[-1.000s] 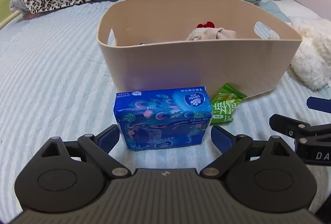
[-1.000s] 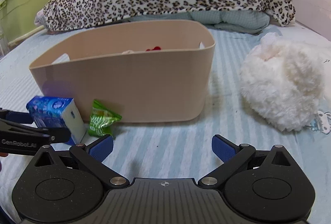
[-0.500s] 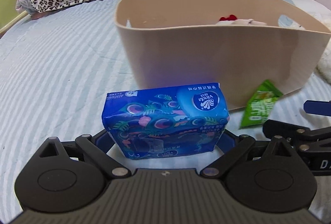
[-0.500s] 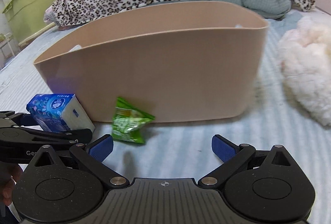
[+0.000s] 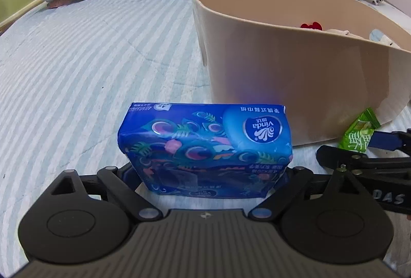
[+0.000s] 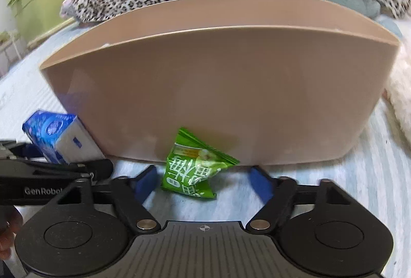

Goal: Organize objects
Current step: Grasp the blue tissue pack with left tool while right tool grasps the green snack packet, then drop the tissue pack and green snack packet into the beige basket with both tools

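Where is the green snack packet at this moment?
In the right wrist view the green snack packet lies on the striped bed cover, against the front wall of the beige basket, between the open fingers of the right hand-held gripper, right of the blue tissue pack.

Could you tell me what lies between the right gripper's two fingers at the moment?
The green snack packet lies between the right gripper's open fingers, on the striped bedspread in front of the beige bin; the right wrist view shows it.
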